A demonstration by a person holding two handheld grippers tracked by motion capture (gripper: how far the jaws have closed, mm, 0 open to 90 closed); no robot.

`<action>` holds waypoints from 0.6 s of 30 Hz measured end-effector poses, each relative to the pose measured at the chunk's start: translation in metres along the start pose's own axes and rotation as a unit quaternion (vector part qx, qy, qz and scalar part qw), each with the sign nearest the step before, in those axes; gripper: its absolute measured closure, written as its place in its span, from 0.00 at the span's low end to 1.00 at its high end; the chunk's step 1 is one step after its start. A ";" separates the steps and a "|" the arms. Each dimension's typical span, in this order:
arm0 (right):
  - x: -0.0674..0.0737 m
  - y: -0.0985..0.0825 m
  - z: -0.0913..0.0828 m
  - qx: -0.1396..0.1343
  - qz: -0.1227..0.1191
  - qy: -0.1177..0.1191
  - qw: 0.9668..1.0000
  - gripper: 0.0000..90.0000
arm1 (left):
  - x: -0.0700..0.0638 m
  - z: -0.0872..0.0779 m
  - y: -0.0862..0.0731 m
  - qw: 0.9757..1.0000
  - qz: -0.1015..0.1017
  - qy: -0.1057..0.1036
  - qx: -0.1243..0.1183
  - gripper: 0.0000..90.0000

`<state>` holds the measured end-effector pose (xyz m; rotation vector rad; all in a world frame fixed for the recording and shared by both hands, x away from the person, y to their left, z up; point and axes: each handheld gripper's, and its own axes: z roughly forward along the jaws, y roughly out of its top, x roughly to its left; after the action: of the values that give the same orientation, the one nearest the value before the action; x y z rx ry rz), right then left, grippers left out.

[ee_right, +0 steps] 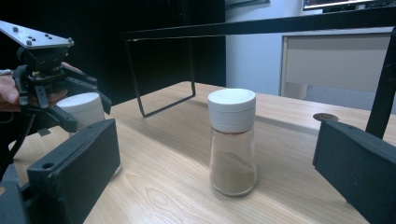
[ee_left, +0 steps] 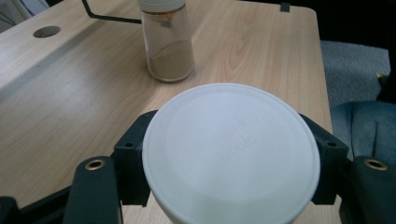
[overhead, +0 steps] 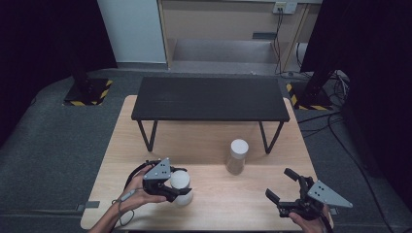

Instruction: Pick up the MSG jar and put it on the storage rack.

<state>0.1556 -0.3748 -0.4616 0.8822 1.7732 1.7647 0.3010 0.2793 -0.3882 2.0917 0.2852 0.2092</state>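
Observation:
A jar with a white lid (overhead: 180, 179) stands near the table's front left. My left gripper (overhead: 180, 187) is shut on it, one black jaw pressing on each side just below the lid (ee_left: 231, 158). A second jar (overhead: 238, 156), clear with brown powder and a white cap, stands upright in the middle of the table (ee_left: 168, 42). At the front right, my right gripper (overhead: 278, 182) is open with nothing in it. It points at the powder jar (ee_right: 232, 140), which stands some way beyond its jaws. The right gripper view also shows the left gripper (ee_right: 60, 100) on its jar (ee_right: 84, 109).
A low black shelf (overhead: 209, 99) on thin metal legs spans the back of the wooden table (overhead: 209, 141). The tabletop has a round cable hole (ee_left: 46, 31). Grey carpet, cables and stand bases lie around the table.

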 end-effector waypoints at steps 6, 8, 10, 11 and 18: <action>0.000 0.000 0.000 0.001 0.000 0.001 1.000 0.01 | -0.005 0.000 0.003 1.000 -0.019 0.014 0.004 0.36; 0.000 0.000 0.000 0.001 0.000 0.001 1.000 0.01 | -0.004 0.001 0.004 1.000 -0.023 0.017 0.005 0.36; 0.000 0.000 0.000 0.001 0.001 0.001 1.000 0.01 | -0.005 0.000 0.007 0.999 -0.024 0.022 0.010 0.36; 0.000 0.000 0.000 0.001 0.001 0.001 1.000 0.01 | -0.005 -0.001 0.007 0.999 -0.025 0.025 0.011 0.36; -0.001 0.000 0.001 0.002 0.000 0.003 1.000 0.01 | -0.005 -0.009 0.007 0.999 -0.039 0.036 0.002 0.36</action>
<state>0.1567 -0.3748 -0.4616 0.8785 1.7805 1.7674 0.2945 0.2812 -0.3775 2.0747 0.4095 0.2373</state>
